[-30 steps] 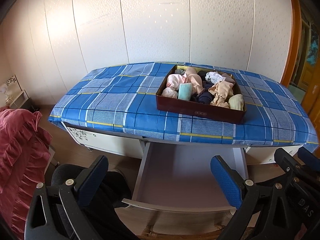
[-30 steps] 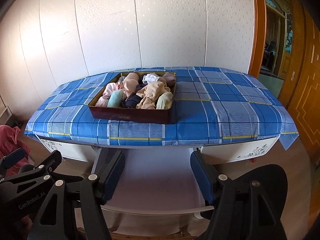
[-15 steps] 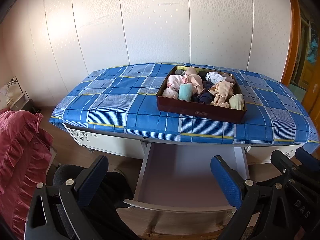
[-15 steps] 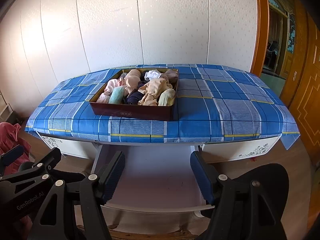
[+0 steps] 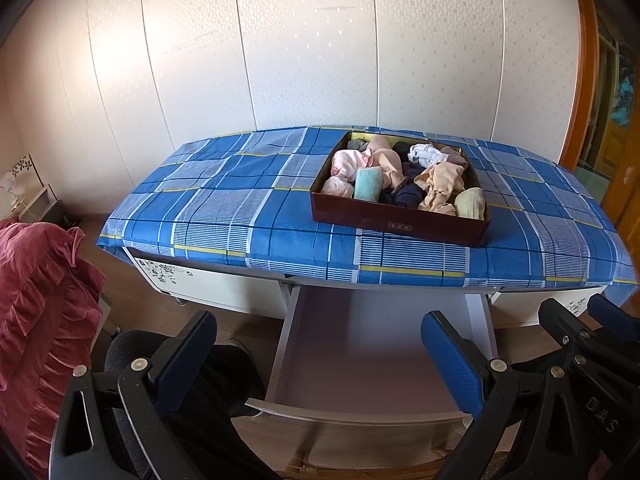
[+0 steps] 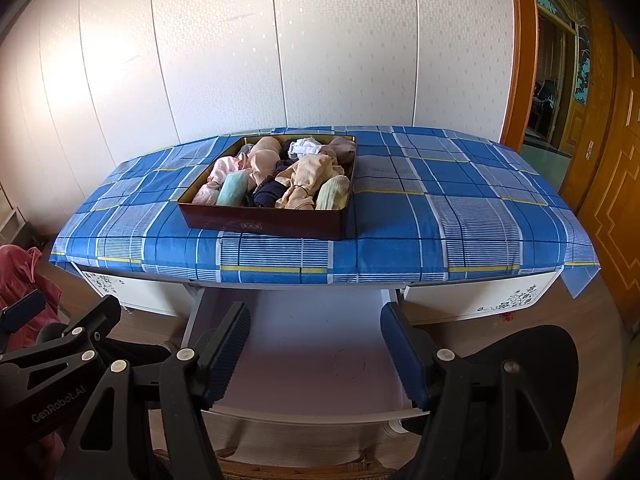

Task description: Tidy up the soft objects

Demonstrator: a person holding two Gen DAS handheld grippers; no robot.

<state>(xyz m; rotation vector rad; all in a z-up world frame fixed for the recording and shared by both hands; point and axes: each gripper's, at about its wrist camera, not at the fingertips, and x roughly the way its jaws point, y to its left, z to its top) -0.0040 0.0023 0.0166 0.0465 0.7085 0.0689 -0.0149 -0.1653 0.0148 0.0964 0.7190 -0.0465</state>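
While we are holding both grippers low over the pulled-out drawer (image 5: pixel 360 360) in the bottom middle of each frame, the left gripper (image 5: pixel 316 356) is showing its blue pads spread wide with nothing between them, and the right gripper (image 6: pixel 316 356) is likewise standing apart and gripping nothing. Above them, the dark red box (image 6: pixel 264 220) is sitting on the blue plaid cloth (image 6: pixel 460 216), right of centre in the left view and left of centre in the right view. Its long axis is running across the frame, one long wall facing us, and rolled soft garments (image 6: pixel 280 176) are filling it.
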